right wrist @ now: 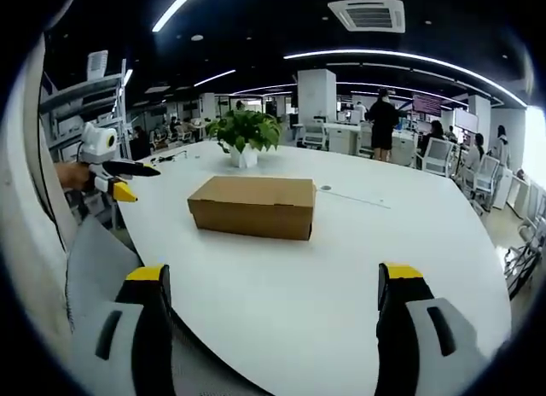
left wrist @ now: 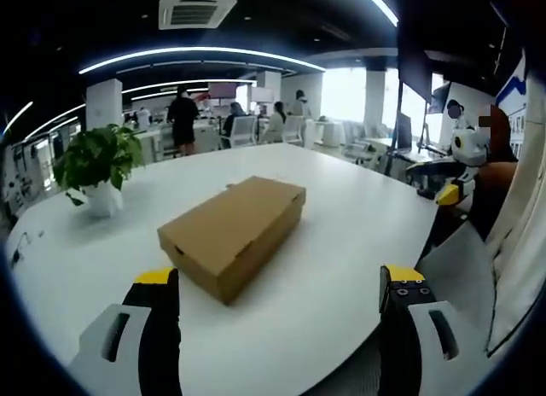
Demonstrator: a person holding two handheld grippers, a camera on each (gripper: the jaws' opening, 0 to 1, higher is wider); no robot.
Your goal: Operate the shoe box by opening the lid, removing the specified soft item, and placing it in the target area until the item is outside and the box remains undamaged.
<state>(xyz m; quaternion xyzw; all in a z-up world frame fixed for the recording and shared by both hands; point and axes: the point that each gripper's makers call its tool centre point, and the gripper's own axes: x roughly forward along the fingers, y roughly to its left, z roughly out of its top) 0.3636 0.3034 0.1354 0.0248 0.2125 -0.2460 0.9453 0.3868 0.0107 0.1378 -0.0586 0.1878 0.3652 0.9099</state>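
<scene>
A brown cardboard shoe box (left wrist: 232, 234) lies shut on the white table (left wrist: 341, 234), a short way ahead of my left gripper (left wrist: 280, 281). That gripper is open, its yellow-tipped jaws wide apart over the table's near edge with nothing between them. In the right gripper view the same box (right wrist: 253, 206) lies side-on, lid down, and my right gripper (right wrist: 273, 276) is open and empty in front of it. The right gripper (left wrist: 452, 178) comes into the left gripper view at the right, off the table's edge. The left gripper (right wrist: 115, 174) appears at the left of the right gripper view, held by a hand. The box's contents are hidden.
A potted green plant (left wrist: 98, 161) (right wrist: 246, 133) in a white pot stands on the table beyond the box. A thin cable (right wrist: 354, 197) lies on the table behind the box. Desks, chairs and several people fill the office behind.
</scene>
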